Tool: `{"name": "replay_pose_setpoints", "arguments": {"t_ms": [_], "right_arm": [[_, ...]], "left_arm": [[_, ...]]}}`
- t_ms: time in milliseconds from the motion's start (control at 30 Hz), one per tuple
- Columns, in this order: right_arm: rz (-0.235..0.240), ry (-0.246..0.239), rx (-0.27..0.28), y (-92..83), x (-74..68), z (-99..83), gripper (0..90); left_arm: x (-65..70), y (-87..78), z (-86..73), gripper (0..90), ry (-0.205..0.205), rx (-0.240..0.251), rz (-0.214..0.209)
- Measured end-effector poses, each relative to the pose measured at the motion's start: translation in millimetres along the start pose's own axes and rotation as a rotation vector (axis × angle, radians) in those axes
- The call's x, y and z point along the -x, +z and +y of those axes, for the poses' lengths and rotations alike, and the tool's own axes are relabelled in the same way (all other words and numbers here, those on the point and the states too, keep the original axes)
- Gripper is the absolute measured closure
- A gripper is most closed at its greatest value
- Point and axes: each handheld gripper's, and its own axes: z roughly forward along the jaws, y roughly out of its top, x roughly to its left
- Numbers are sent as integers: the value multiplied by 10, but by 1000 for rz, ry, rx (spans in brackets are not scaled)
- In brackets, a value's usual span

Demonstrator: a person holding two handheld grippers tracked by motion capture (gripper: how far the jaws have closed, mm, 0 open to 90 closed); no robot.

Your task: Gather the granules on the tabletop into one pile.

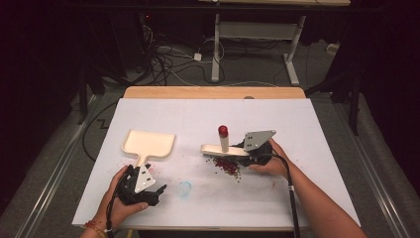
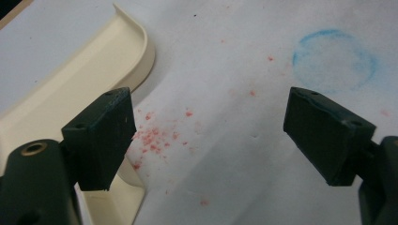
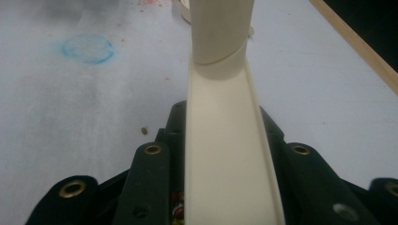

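**Mia:** From the high view, what is going on?

**Ben:** The right gripper (image 1: 246,150) holds a cream brush (image 1: 224,148) by its handle. The brush lies flat over a pile of red crumbs (image 1: 227,166) on the white table (image 1: 297,188). A stick with a red top (image 1: 223,131) stands up from the brush.

**Mia:** And the other hand?

**Ben:** The left gripper (image 1: 157,193) sits near the handle of the cream dustpan (image 1: 147,144). The pan is well apart from the big pile.

**Mia:** So how do you sweep well?

**Ben:** I think you push the crumbs low and slow toward the pan, and keep the pan's edge flat on the table so nothing slips under.

**Mia:** What does the left gripper view show?

**Ben:** Its jaws stand wide open and hold nothing. One fingertip (image 2: 101,136) is just over the dustpan (image 2: 70,98). Little red crumbs (image 2: 152,138) lie beside the pan's rim.

**Mia:** Anything in the way?

**Ben:** A blue ring mark (image 2: 334,60) is on the table, but it is only a smudge. The left hand should grab the pan, I think.

**Mia:** And the right gripper view?

**Ben:** The jaws are squeezed tight on the brush handle (image 3: 227,154). The blue ring mark (image 3: 88,48) is off to one side. One tiny crumb (image 3: 144,130) lies alone, easy to miss.
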Motion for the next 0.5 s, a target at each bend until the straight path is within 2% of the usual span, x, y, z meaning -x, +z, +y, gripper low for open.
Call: {"name": "replay_pose_setpoints", "arguments": {"t_ms": [100,233,367,433,500], "right_arm": [[-8,-6,1,-64,-17,-23,675],[-31,24,32,-110,-6,-48,674],[-93,71,53,-176,-32,-16,674],[-153,115,41,-225,-78,12,674],[-157,132,61,-310,-128,23,672]], "left_arm": [[1,2,-3,165,0,-4,1],[-1,2,-2,165,1,-4,2],[-9,0,0,165,6,-3,1],[-13,-3,-1,165,7,-1,1],[-20,-5,-2,165,8,-1,2]]}}
